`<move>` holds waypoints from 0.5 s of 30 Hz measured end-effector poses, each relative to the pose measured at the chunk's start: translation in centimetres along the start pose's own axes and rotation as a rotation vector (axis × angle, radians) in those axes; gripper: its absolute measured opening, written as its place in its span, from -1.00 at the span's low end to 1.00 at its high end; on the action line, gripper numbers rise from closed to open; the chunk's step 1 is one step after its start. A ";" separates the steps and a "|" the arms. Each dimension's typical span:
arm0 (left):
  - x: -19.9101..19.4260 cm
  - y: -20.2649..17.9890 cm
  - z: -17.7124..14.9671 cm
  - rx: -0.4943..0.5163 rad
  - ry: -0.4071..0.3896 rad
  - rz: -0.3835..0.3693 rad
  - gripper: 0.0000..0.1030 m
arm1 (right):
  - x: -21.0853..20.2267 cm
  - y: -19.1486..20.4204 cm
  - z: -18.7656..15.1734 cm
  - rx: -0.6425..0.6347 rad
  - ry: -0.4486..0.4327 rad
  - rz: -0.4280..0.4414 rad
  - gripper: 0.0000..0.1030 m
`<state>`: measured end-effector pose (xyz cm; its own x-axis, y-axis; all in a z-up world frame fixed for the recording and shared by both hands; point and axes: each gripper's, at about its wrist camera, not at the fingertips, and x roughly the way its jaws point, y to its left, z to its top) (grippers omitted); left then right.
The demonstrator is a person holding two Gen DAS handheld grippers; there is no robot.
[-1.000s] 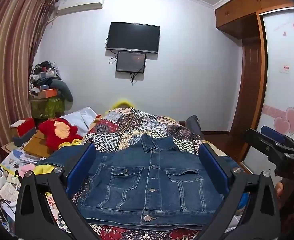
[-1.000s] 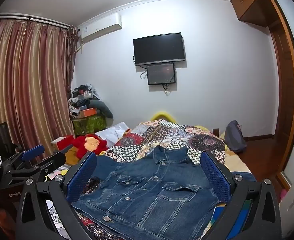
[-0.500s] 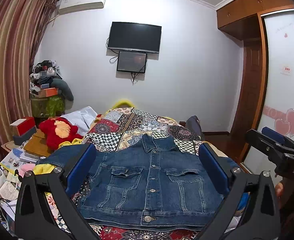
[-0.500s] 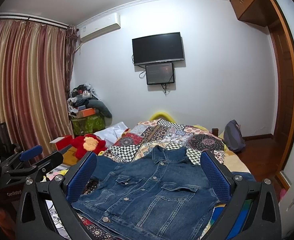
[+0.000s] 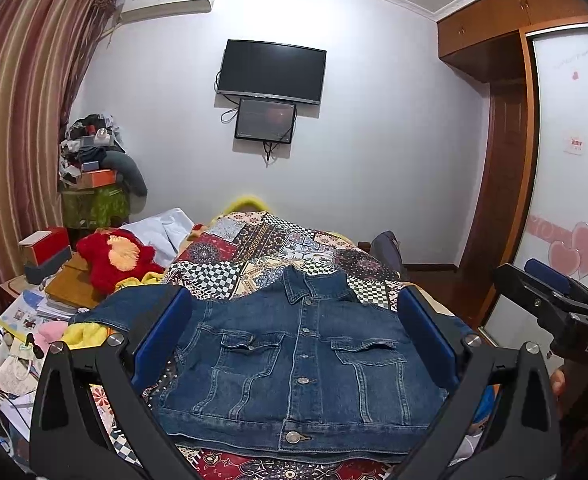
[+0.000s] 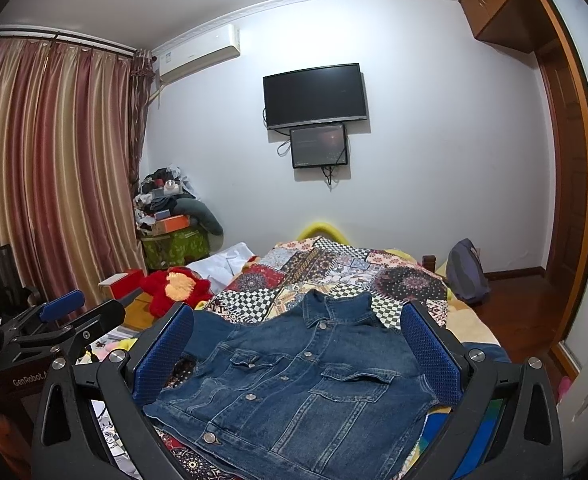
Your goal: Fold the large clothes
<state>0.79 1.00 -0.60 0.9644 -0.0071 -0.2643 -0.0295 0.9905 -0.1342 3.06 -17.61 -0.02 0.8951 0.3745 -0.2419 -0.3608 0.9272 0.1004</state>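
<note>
A big bed [image 5: 278,248] with a patchwork cover is seen ahead of both sets of jaws. A blue denim jacket [image 5: 302,364] is laid flat on it, front side up and buttoned, with the collar at the far end. One sleeve is spread out past the left side of the jaws in the left view.

The left gripper [image 5: 294,340] is held low and level above the near hem of the jacket. Its jaws are spread wide apart, and nothing is held between them (the blue pads stand on either side of the jacket's body). The jacket is not touched by them.

The right gripper [image 6: 298,348] is held the same way, just beside the left one and a bit to the right. Its jaws are wide apart too, with nothing gripped.

A red stuffed toy [image 5: 114,258] is seen far off to the left of the jaws, beside the bed.
</note>
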 end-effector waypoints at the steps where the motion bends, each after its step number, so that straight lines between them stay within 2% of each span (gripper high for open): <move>1: 0.0 0.0 0.0 0.000 -0.001 0.001 1.00 | -0.1 0.0 0.0 -0.001 0.000 0.000 1.00; 15: -0.1 0.0 0.0 -0.005 -0.009 0.004 1.00 | -0.3 0.4 0.2 -0.004 0.005 -0.002 1.00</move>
<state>0.69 1.03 -0.58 0.9666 -0.0016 -0.2563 -0.0350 0.9898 -0.1381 2.67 -17.32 0.28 0.8944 0.3729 -0.2471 -0.3604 0.9279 0.0959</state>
